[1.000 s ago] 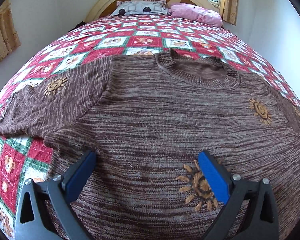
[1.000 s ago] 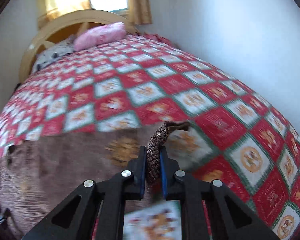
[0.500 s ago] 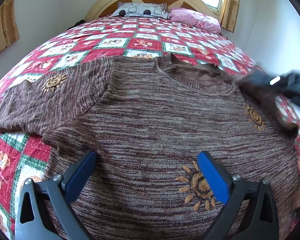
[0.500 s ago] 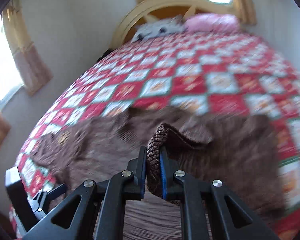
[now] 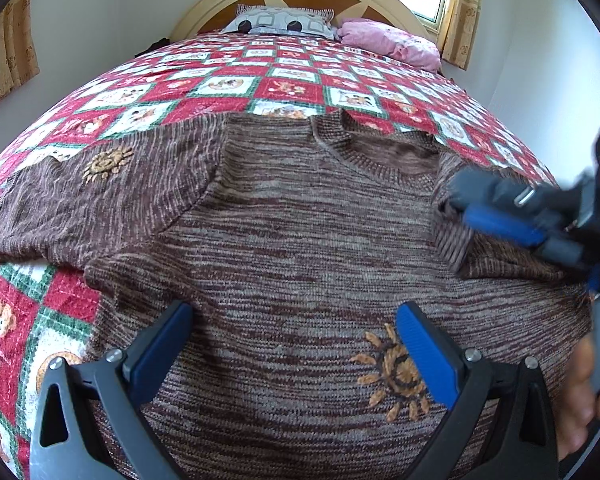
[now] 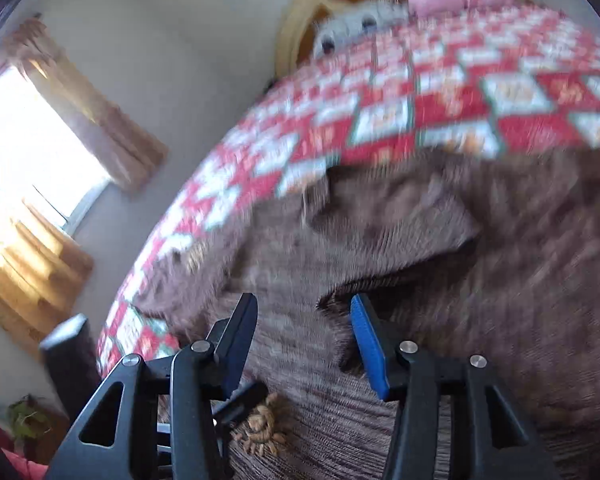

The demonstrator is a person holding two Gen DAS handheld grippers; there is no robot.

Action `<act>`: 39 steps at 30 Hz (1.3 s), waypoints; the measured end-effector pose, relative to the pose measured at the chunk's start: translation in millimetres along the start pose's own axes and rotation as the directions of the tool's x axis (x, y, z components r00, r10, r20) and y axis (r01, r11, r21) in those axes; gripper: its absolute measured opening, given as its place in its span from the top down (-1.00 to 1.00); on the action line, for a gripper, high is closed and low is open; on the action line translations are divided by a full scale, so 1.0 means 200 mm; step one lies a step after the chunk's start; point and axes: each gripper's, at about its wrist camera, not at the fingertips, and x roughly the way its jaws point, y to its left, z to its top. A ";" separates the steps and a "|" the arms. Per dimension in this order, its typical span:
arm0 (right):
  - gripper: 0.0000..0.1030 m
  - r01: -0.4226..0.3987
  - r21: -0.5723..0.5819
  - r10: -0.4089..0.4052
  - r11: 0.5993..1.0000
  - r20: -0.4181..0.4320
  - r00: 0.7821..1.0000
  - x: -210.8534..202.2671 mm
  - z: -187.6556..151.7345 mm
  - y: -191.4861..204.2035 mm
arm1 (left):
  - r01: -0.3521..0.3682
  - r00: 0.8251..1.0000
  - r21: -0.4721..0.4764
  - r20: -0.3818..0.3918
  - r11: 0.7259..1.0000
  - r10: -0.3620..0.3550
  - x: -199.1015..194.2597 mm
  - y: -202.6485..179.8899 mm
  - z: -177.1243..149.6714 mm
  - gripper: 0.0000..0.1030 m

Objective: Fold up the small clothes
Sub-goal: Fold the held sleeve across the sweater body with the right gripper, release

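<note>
A brown knit sweater [image 5: 292,248] with orange sun motifs lies flat on the quilt, collar toward the headboard. Its left sleeve [image 5: 80,200] is spread out. Its right sleeve [image 5: 456,240] lies folded in over the chest. My left gripper [image 5: 294,344] is open and empty over the lower body of the sweater. My right gripper [image 6: 304,340] is open just above the folded sleeve cuff [image 6: 400,236]; it also shows in the left wrist view [image 5: 500,216] at the right. The right wrist view is blurred.
The red, white and green patchwork quilt [image 5: 284,84] covers the bed. Pillows [image 5: 284,22] and a pink cushion [image 5: 388,40] lie against the curved headboard. A white wall is close on the right, and curtained windows [image 6: 40,136] are to the left.
My right gripper carried the right sleeve cuff from the quilt's right side across onto the chest, then opened and let it go. The left gripper stayed still and open.
</note>
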 end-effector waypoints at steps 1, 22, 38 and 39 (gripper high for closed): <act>0.02 0.013 0.028 -0.014 1.000 0.054 0.998 -0.06 0.02 -0.03 | 0.000 1.000 0.000 0.000 1.000 0.000 0.00 0.00 0.00 -1.00; 0.15 0.156 0.046 -0.157 0.987 0.016 0.988 0.07 0.13 0.00 | 0.003 1.000 -0.003 0.001 1.000 -0.003 0.00 0.00 0.00 -1.00; 0.03 0.609 -0.151 -0.606 0.779 0.065 0.792 -0.21 -0.15 -0.25 | -0.013 1.000 0.008 -0.008 1.000 0.013 0.01 0.00 0.00 -1.00; 0.03 0.608 -0.152 -0.605 0.779 0.070 0.793 -0.22 -0.16 -0.25 | 0.001 1.000 0.002 -0.006 1.000 -0.001 0.00 0.00 0.00 -1.00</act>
